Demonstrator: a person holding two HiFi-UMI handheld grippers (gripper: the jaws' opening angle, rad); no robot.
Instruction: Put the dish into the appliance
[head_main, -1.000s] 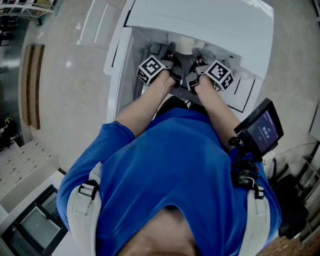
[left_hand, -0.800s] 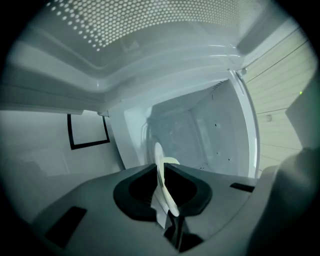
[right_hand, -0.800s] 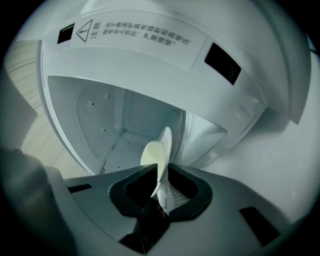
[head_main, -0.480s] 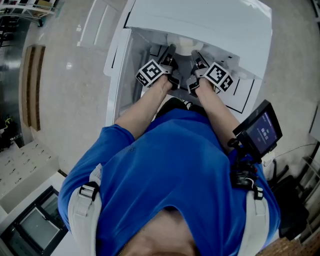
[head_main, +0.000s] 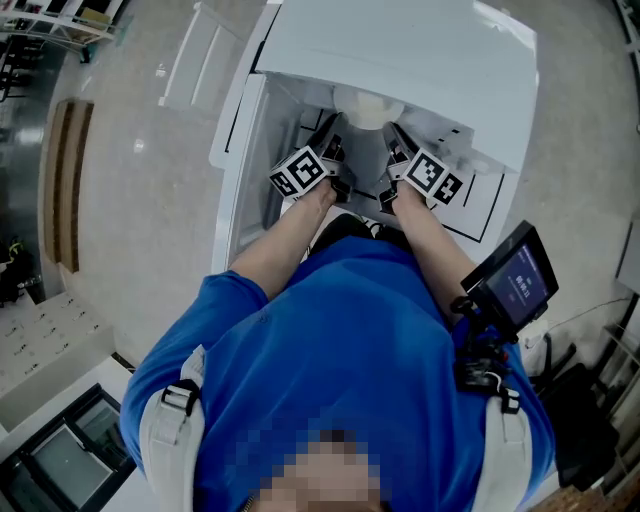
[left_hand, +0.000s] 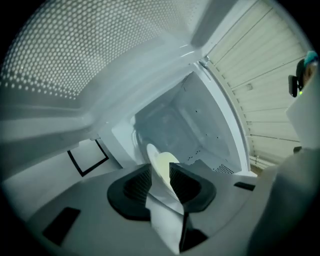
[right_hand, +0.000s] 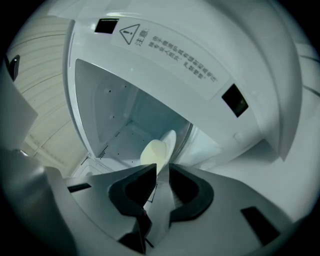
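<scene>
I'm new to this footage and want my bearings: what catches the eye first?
A pale dish is pinched at its rim from both sides, by the left gripper and the right gripper. It hangs at the mouth of an open white appliance, whose cavity shows beyond the dish in both gripper views.

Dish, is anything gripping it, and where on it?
Both tools grip the dish by its rim: left tool on its left edge, right tool on its right edge.
</scene>
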